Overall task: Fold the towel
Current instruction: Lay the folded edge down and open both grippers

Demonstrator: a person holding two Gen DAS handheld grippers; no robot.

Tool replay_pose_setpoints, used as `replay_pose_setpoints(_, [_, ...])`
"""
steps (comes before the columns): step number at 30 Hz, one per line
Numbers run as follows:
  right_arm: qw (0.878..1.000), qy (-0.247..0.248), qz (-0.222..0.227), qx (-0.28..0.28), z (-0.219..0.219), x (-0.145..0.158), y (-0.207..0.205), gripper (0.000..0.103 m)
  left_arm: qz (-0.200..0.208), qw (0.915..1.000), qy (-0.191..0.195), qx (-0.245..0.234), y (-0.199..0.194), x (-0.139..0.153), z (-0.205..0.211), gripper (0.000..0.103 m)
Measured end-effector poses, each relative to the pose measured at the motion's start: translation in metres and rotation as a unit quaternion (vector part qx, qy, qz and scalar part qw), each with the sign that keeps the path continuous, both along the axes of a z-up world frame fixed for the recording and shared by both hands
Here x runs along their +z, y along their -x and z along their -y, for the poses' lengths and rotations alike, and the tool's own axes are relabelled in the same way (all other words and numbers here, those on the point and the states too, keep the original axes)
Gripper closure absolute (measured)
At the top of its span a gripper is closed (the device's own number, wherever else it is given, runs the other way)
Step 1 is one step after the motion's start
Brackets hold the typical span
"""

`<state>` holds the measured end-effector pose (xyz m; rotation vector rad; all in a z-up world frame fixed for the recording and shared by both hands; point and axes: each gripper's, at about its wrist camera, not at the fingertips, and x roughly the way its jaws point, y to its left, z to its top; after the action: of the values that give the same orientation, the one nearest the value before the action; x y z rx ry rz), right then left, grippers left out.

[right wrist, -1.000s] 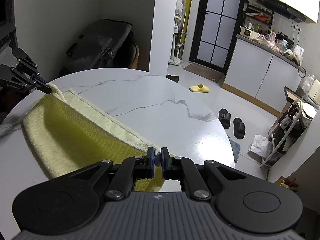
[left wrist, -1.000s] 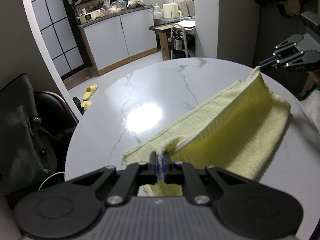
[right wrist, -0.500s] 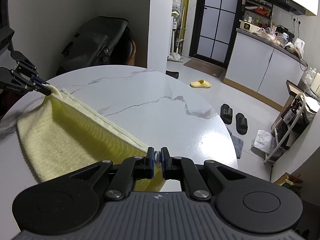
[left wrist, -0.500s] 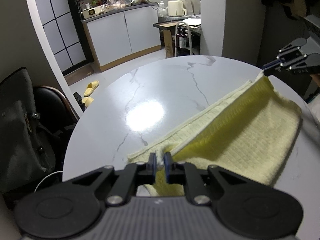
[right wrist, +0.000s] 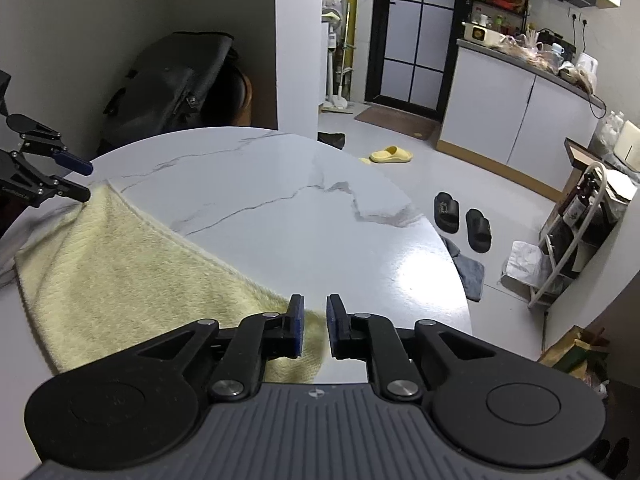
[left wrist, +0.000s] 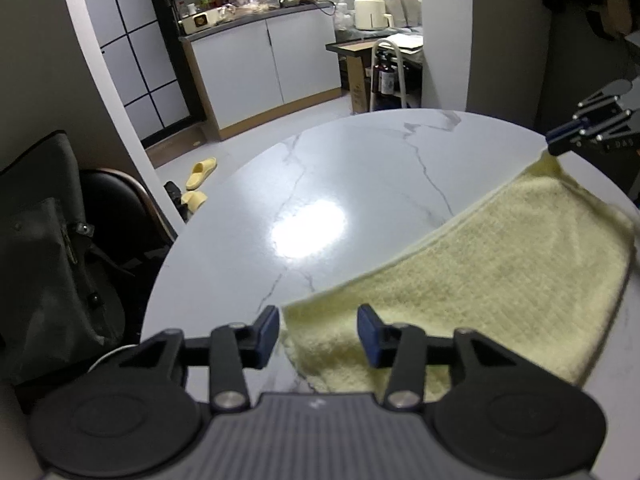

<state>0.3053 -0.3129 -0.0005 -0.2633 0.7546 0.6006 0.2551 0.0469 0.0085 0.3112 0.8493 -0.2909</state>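
Round white marble tabletop (left wrist: 360, 184), grey-veined, bright glare patch near centre, in a kitchen-side room. From the left wrist view: pale yellow towel (left wrist: 472, 280) flat on the tabletop toward 3 o'clock, one long hemmed edge running diagonally from 6 o'clock up to 2 o'clock. Left hand-held gripper (left wrist: 318, 334) low at 6 o'clock, blue pads wide apart, gripping nothing, near corner of the towel lying between and below the fingers. Right hand-held gripper (left wrist: 560, 142) at 2 o'clock, tip at the far towel corner; jaw gap too small and blurred to judge from here, possibly touching the cloth. Beyond the tabletop: white cabinets (left wrist: 264, 68) at 12 o'clock, yellow slippers (left wrist: 198, 180) on the floor at 10 o'clock, dark bag (left wrist: 48, 264) at 9 o'clock.

From the right wrist view: towel (right wrist: 132, 280) spread over the 8 o'clock part of the tabletop (right wrist: 300, 216), hem slanting from 9 o'clock down to 6 o'clock. Right hand-held gripper (right wrist: 314, 326) at 6 o'clock, pads parted by a narrow gap, clamping nothing, towel corner just beneath the left pad. Left hand-held gripper (right wrist: 80, 182) at 9 o'clock, fingers spread, lower finger right beside the towel's far corner. Black slippers (right wrist: 464, 220) on the floor at 3 o'clock, white rack with bottles (right wrist: 576, 232) past them.
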Motion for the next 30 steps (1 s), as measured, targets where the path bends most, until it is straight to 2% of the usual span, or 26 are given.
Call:
replay_pose_setpoints(3, [1.0, -0.001, 0.002, -0.003, 0.002, 0.001, 0.001, 0.079, -0.001, 1.0, 0.001, 0.002, 0.003, -0.001, -0.002, 0.055])
replay_pose_setpoints(25, [0.998, 0.034, -0.027, 0.039, -0.01, -0.02, 0.06, 0.079, -0.018, 0.9989, 0.031, -0.03, 0.076, -0.008, 0.019, 0.056])
replay_pose_setpoints(30, [0.998, 0.045, -0.017, 0.047, -0.012, -0.023, 0.073, 0.079, -0.017, 0.999, 0.026, -0.032, 0.094, -0.009, 0.024, 0.057])
